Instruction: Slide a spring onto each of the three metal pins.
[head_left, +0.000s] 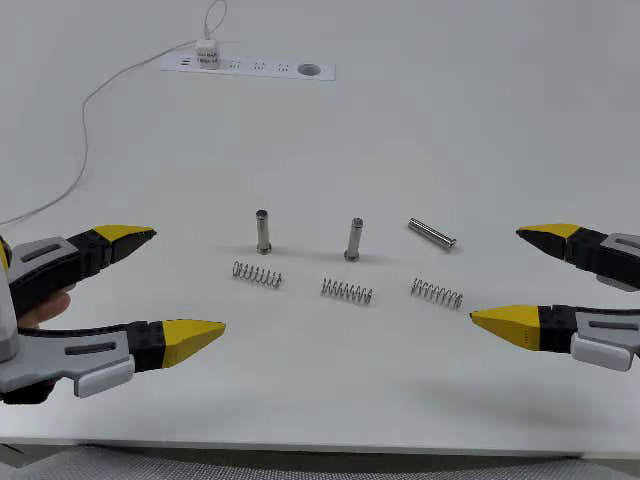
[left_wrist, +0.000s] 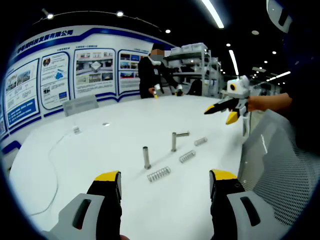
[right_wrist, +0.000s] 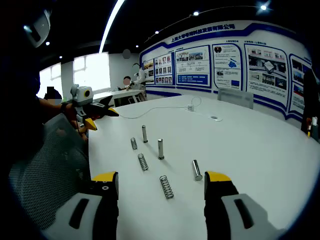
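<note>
Three metal pins sit mid-table: the left pin (head_left: 263, 231) and the middle pin (head_left: 354, 239) stand upright, and the right pin (head_left: 431, 233) lies on its side. In front of each lies a spring: left spring (head_left: 257, 273), middle spring (head_left: 346, 291), right spring (head_left: 436, 293). My left gripper (head_left: 180, 285) is open at the left, well clear of the parts, with nothing between its yellow tips. My right gripper (head_left: 500, 275) is open at the right, just beyond the right spring. The left gripper view has the nearest spring (left_wrist: 158, 174) and upright pin (left_wrist: 146, 157) ahead; the right gripper view has the lying pin (right_wrist: 197, 170) and nearest spring (right_wrist: 166, 186).
A white power strip (head_left: 248, 66) with a plugged-in adapter and a cable (head_left: 85, 130) lies at the back of the white table (head_left: 480, 140). A person stands across the room (left_wrist: 152, 70). The table's front edge (head_left: 320, 447) runs close below the grippers.
</note>
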